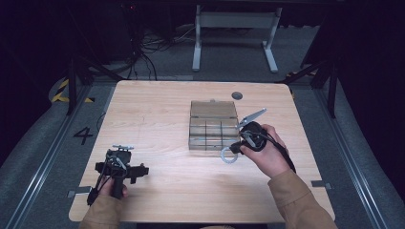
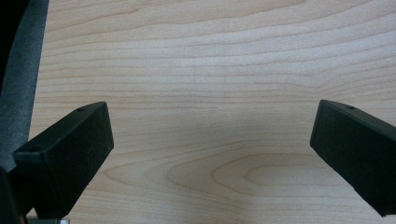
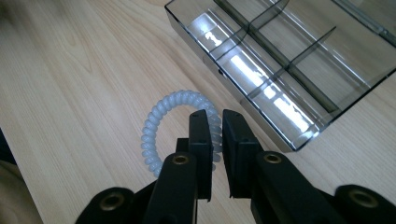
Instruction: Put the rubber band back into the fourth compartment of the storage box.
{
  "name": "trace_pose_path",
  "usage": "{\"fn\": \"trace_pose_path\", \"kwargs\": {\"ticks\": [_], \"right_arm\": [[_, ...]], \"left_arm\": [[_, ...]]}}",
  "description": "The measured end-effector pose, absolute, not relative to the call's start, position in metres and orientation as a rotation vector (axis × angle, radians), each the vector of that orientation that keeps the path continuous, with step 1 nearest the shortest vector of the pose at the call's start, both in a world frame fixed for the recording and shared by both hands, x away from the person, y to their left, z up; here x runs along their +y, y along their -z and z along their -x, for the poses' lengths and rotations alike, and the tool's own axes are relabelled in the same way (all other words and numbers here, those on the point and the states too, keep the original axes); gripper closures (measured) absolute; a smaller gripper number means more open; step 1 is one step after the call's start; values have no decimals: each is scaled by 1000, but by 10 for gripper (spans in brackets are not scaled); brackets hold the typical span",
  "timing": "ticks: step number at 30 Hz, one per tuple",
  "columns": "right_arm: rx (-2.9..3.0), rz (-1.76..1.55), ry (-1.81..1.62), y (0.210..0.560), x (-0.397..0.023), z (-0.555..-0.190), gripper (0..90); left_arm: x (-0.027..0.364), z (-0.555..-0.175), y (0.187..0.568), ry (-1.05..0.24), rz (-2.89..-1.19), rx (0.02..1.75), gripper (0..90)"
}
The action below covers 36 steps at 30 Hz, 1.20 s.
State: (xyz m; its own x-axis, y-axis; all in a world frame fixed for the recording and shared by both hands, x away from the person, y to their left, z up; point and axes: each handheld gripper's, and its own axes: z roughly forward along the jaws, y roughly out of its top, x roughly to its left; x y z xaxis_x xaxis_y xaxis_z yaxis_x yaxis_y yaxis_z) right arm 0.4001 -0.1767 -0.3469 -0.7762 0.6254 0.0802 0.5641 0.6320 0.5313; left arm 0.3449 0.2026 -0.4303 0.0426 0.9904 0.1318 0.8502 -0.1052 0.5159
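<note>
A pale blue-white coiled ring (image 3: 154,126) lies just in front of a smoky clear divided box (image 3: 224,70). My right gripper (image 3: 215,114) is shut on the ring's near right side, with the coil pinched between its two black jaws. From above, the ring (image 1: 228,157) hangs under the right gripper (image 1: 237,148), close to the box's (image 1: 213,125) front right corner. The box stands open, and the compartments I can see hold nothing. My left gripper (image 1: 120,169) rests near the table's front left, open wide (image 2: 212,140) over bare wood.
A small grey round disc (image 1: 237,95) sits near the table's far edge behind the box. The wooden table (image 1: 157,119) has rounded corners. Beyond it are cables and a white desk frame (image 1: 234,28) on the floor.
</note>
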Motion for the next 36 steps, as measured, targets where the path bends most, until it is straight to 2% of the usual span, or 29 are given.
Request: {"fn": "trace_pose_path", "kwargs": {"ticks": [16, 36], "right_arm": [[2756, -956, -859, 336, -143, -424, 837], [2768, -956, -828, 329, -122, -453, 836]], "left_arm": [[201, -344, 430, -669, -2029, 1859, 0], [200, -345, 430, -666, -2033, 1858, 0]]}}
